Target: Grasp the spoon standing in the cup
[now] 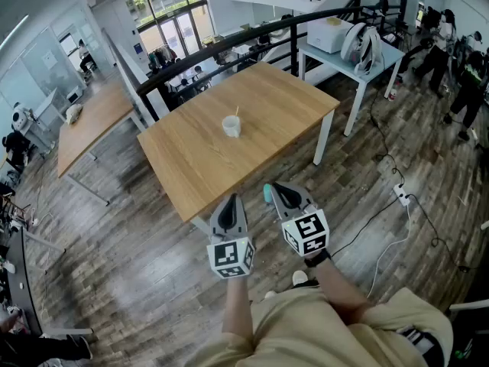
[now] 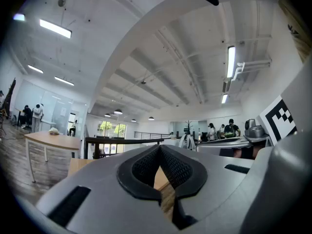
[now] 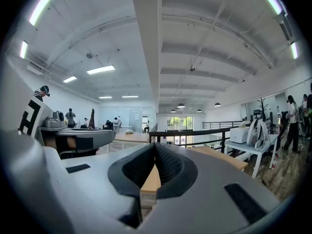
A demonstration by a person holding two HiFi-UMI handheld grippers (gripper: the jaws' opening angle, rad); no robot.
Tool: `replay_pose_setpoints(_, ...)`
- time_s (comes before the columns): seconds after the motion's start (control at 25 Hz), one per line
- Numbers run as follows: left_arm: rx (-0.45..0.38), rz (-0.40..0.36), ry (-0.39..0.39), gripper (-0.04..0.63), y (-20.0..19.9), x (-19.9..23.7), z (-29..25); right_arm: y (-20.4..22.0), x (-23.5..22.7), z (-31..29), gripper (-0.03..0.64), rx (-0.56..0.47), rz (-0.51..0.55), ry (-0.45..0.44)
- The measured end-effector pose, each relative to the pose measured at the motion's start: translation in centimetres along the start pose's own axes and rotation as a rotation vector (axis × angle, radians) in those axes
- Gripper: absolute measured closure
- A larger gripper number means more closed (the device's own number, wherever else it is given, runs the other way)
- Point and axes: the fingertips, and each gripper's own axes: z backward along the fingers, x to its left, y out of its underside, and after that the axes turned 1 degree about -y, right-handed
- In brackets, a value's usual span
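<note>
Left gripper (image 1: 231, 201): jaws pressed together, nothing between them, poised off the near edge of the wooden table (image 1: 191, 167). Mid-table, well apart from both grippers: one white cup (image 1: 231, 127) with one spoon (image 1: 235, 113) standing in it, untouched. Right gripper (image 1: 279, 192): likewise closed and empty. Judged barely begun; approach, opening and grasp all left.
</note>
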Motion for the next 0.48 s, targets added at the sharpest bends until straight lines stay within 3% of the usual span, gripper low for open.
replay_pose_setpoints(0.48,0.016,-0.020,-0.018,0.583,0.7,-4.4,-9.6,0.1,-10.4,-1.4,0.601,-0.058,-0.069,-0.008)
